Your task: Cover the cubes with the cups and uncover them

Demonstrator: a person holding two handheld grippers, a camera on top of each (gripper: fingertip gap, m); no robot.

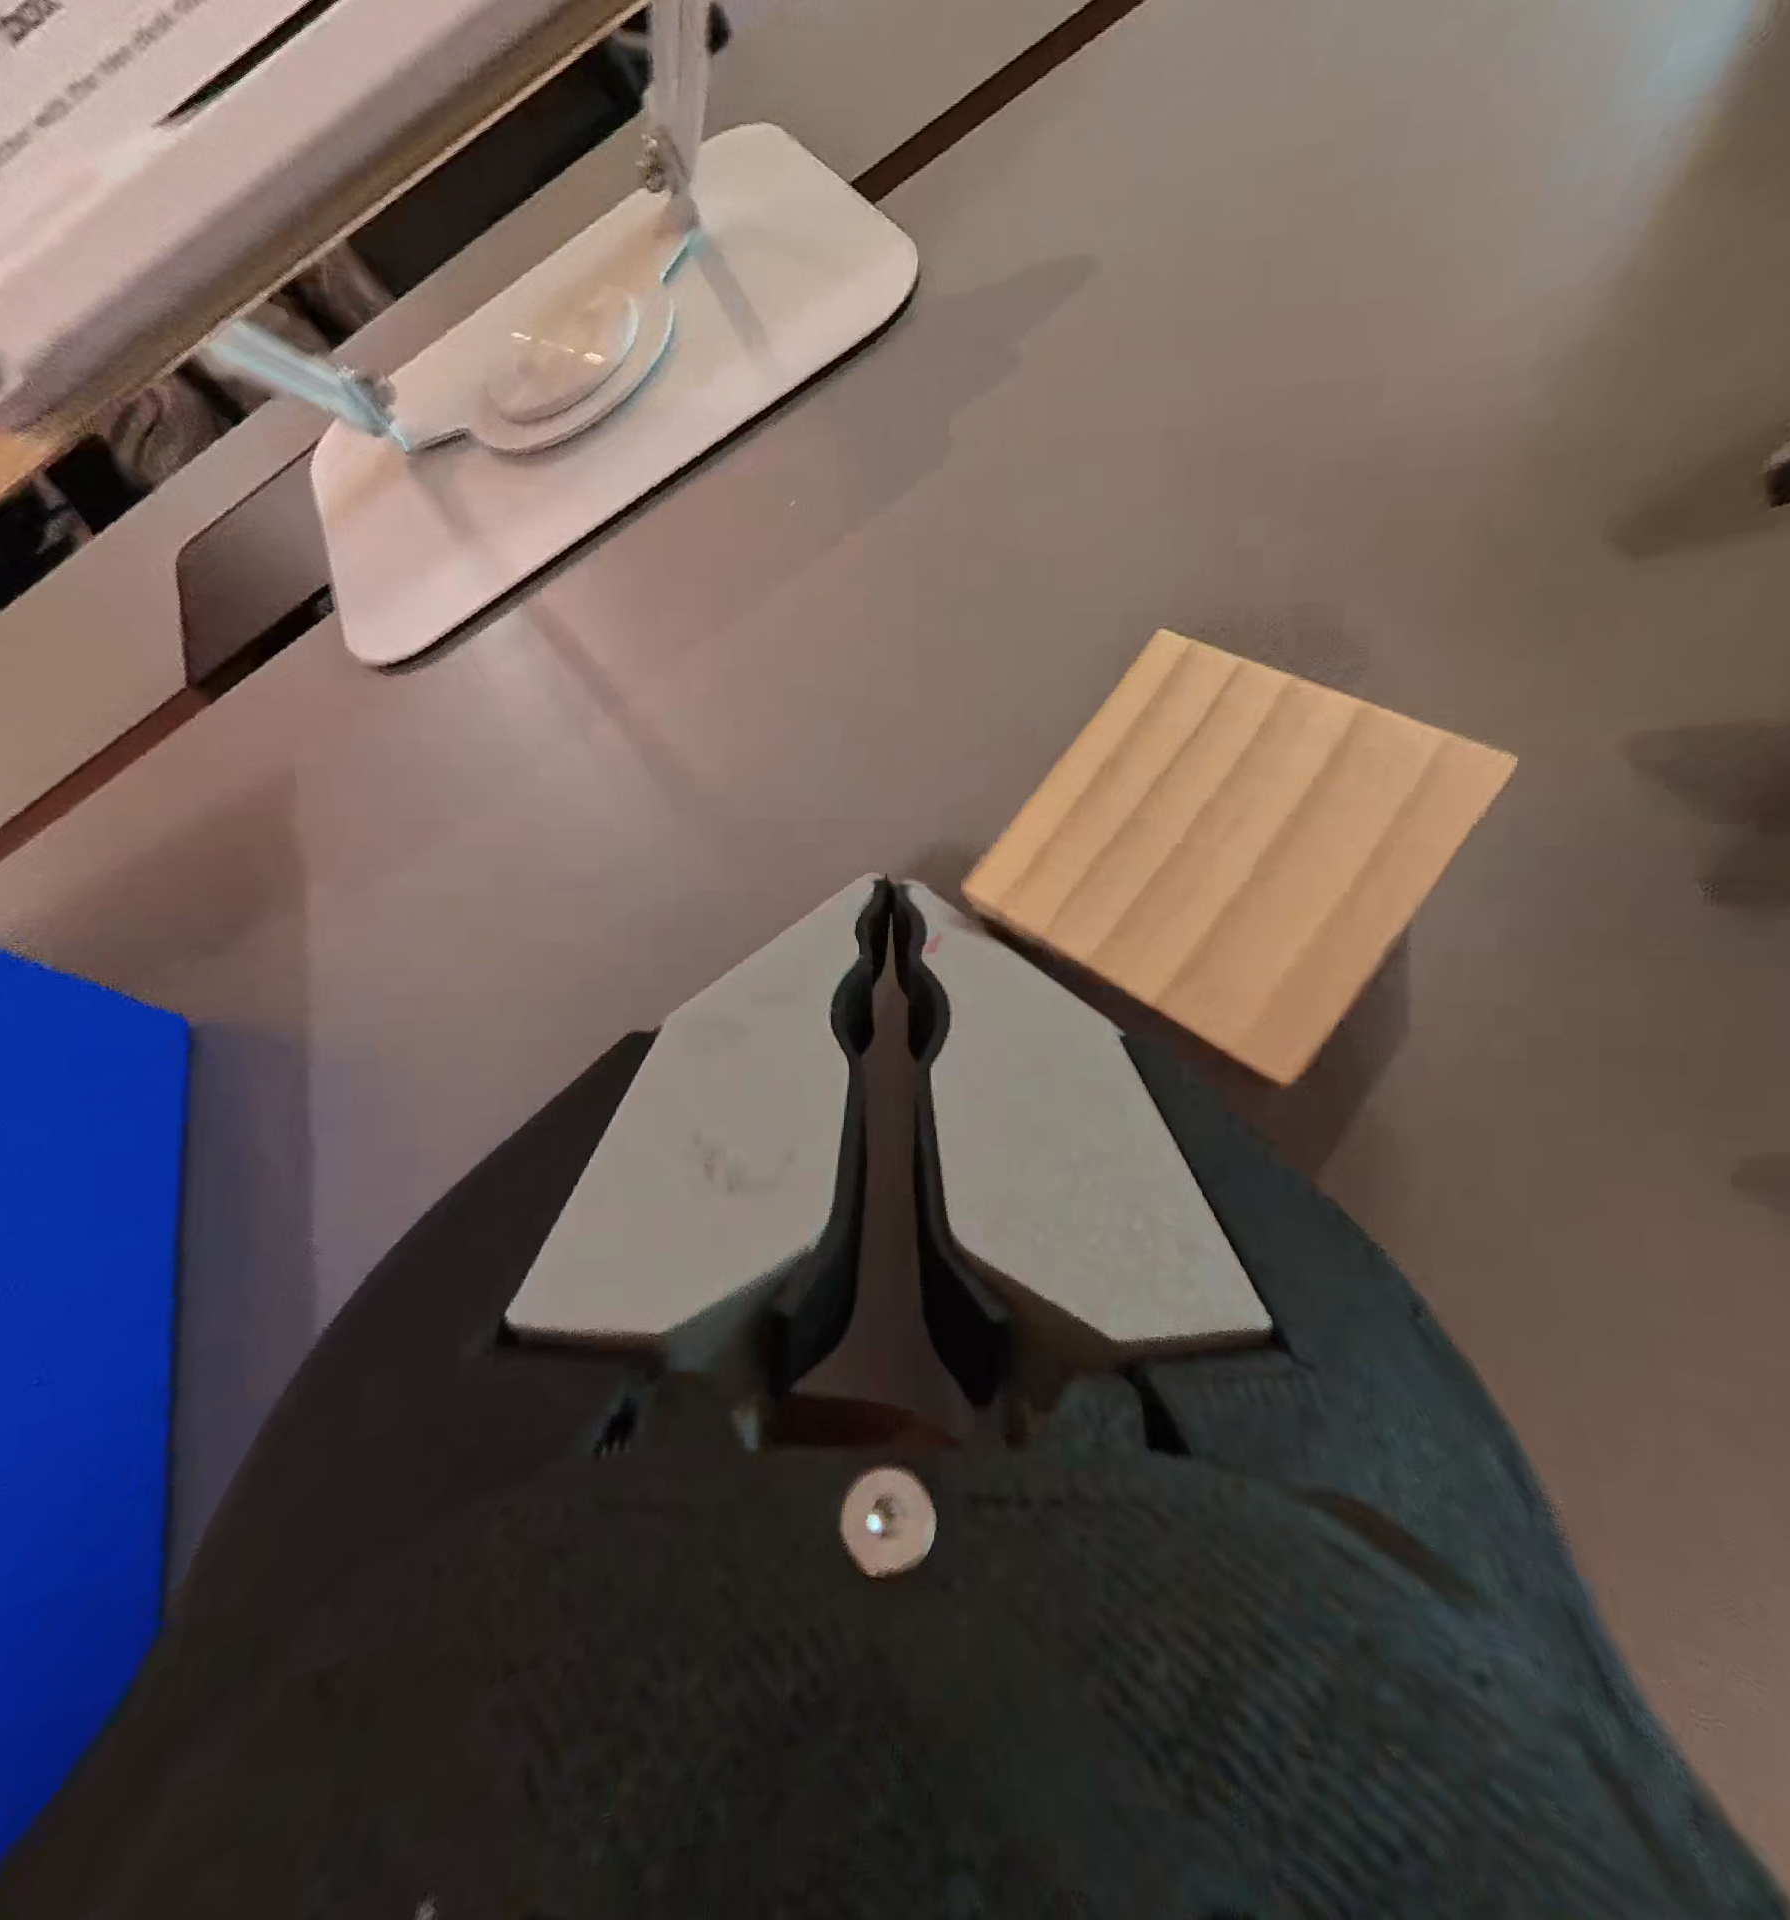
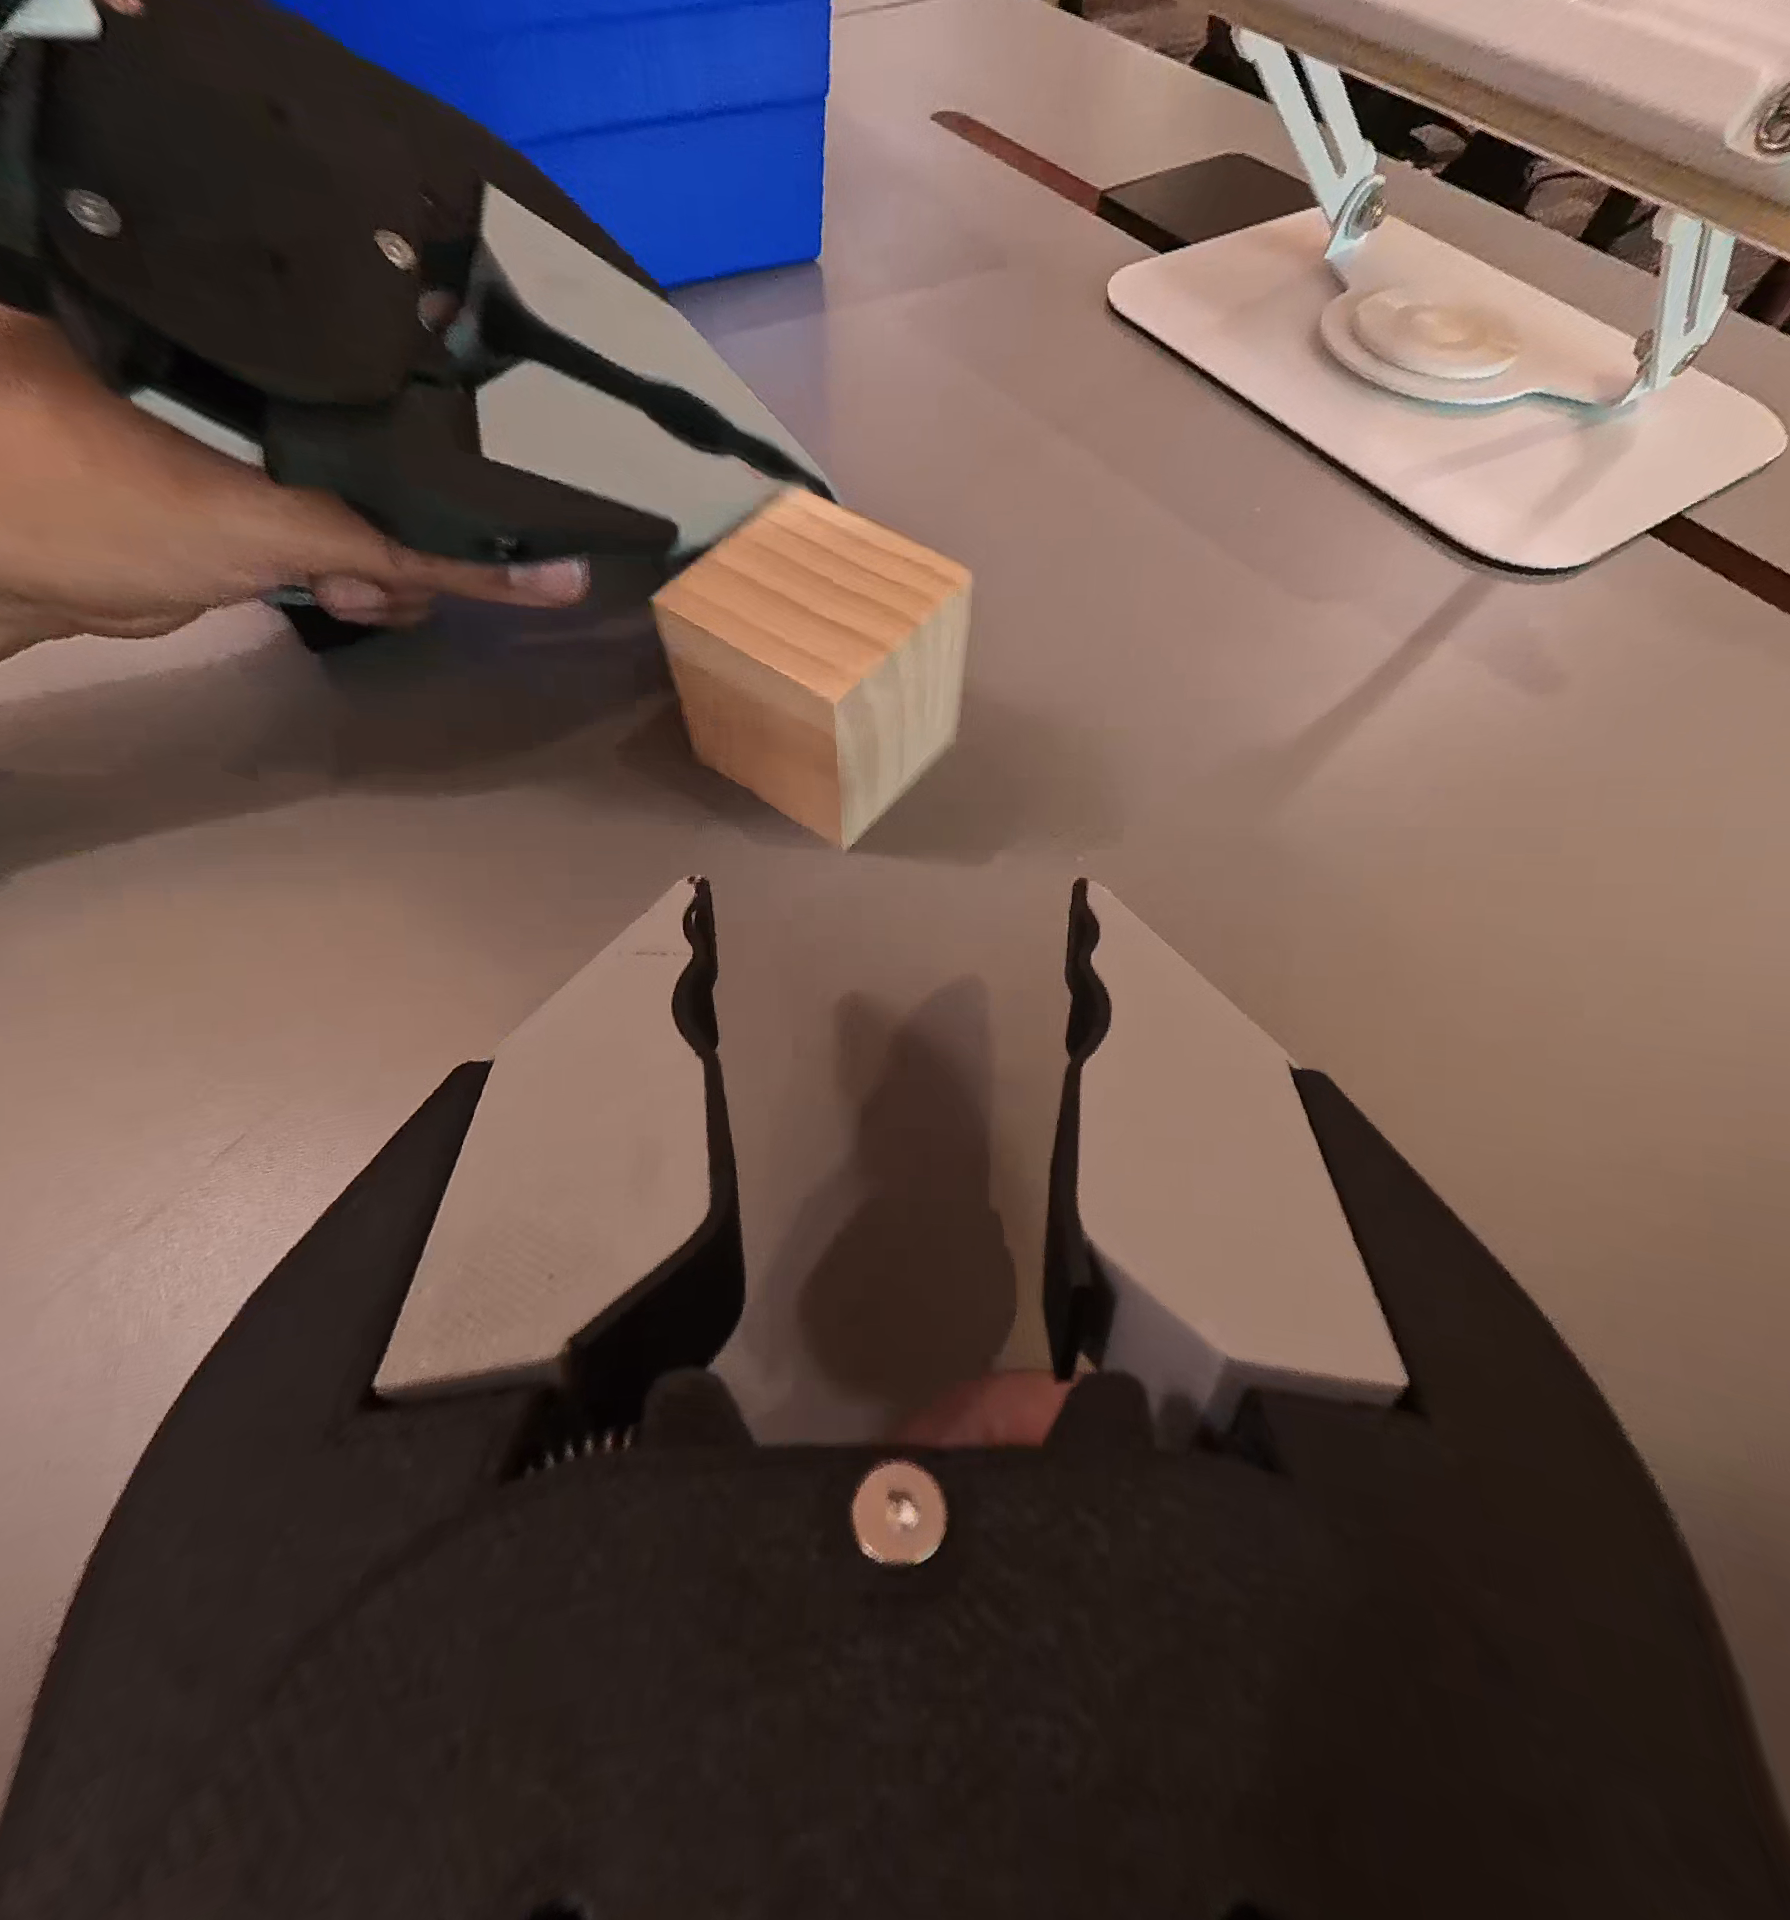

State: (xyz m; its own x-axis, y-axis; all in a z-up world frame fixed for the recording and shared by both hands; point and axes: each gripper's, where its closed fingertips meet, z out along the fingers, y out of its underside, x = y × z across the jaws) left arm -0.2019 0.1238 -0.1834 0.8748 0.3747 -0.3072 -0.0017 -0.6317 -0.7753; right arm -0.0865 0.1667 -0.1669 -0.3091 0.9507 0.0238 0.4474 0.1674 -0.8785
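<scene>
A pale wooden cube [image 1: 1244,852] sits on the grey table [image 1: 662,790], just right of and beyond my left gripper's tips. My left gripper [image 1: 889,888] is shut with nothing between its pads. In the right wrist view the same cube [image 2: 818,655] stands ahead of my right gripper [image 2: 889,888], which is open and empty over bare table. The left gripper [image 2: 756,468] shows there at upper left, held by a hand [image 2: 143,540], its tip by the cube's far top edge. No cup is in view.
A blue box [image 1: 49,1299] stands left of the left gripper; it also shows in the right wrist view [image 2: 662,125]. A white stand base [image 1: 610,384] with a raised device sits at the table's back [image 2: 1442,384]. A dark slot runs along the back edge. The left tips stand about 25 centimeters off the white stand base [image 1: 610,384].
</scene>
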